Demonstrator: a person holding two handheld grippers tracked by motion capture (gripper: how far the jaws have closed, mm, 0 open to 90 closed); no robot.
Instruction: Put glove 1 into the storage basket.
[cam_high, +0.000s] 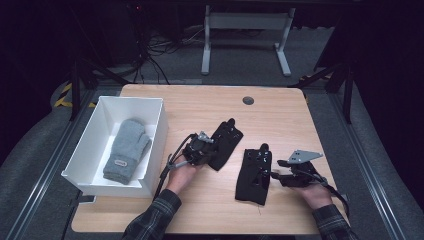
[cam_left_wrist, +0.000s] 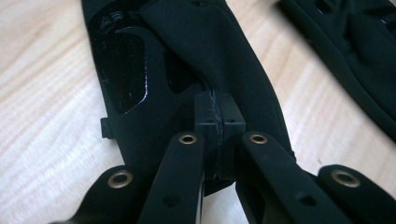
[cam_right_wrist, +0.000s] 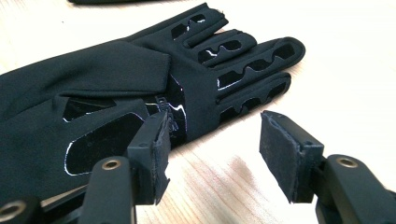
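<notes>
I'm looking down on a pale wood-grain counter (cam_high: 210, 107) with rounded corners and a dark round grommet (cam_high: 248, 100) near its far edge, set in a dim room with grey carpet all round. Beyond it stands the white frame of another table (cam_high: 245, 35), and a tangle of cables (cam_high: 155, 55) trails on the floor to the left. At the counter's left side sits a white box (cam_high: 155, 145) holding a grey mitten (cam_high: 127, 150). My left gripper (cam_high: 209, 150) is pressed together, pinching the cuff edge of one black glove (cam_high: 226, 142), which lies near the counter's middle; in the left gripper view the pads (cam_left_wrist: 208, 114) meet with the fabric caught between them. My right gripper (cam_high: 276, 170) is spread, its jaws apart just beside the second black glove (cam_high: 255, 172), which lies flat, palm up, glossy grip patches showing; in the right gripper view one pad (cam_right_wrist: 156, 140) sits at the glove's edge without clamping it.
</notes>
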